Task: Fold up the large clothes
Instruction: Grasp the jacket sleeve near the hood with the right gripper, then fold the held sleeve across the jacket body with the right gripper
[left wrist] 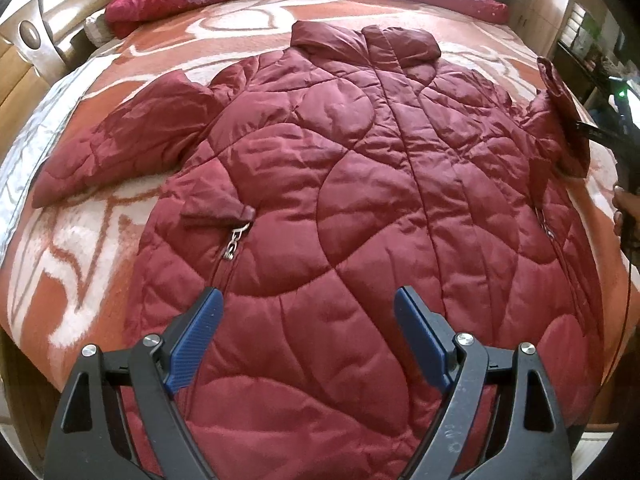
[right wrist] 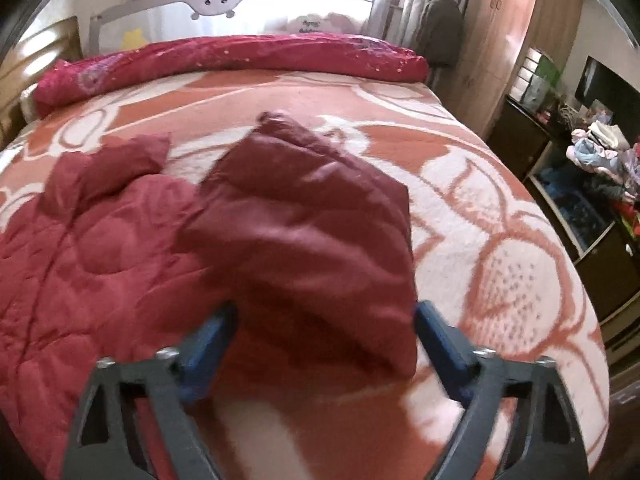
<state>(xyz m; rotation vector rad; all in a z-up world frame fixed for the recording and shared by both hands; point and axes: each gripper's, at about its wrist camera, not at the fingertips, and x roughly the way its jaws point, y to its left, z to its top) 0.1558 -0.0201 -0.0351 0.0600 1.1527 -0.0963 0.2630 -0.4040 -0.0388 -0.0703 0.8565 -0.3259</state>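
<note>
A dark red quilted jacket point(left wrist: 340, 184) lies spread front-up on the bed, collar at the far end. Its left sleeve point(left wrist: 120, 144) lies flat and angled out. My left gripper point(left wrist: 308, 304) is open and empty above the jacket's lower front. My right gripper point(right wrist: 324, 320) is open, its blue fingers point(right wrist: 440, 344) on either side of the cuff end of the right sleeve point(right wrist: 304, 220), which bunches up off the bed. In the left wrist view that sleeve point(left wrist: 560, 120) stands raised at the far right next to the right gripper's black body.
The bed is covered by an orange and white patterned blanket point(right wrist: 500, 240). A rolled red quilt point(right wrist: 224, 64) lies along the far end by the headboard. A wooden wardrobe point(right wrist: 520, 40) and shelves with clothes point(right wrist: 600, 160) stand to the right.
</note>
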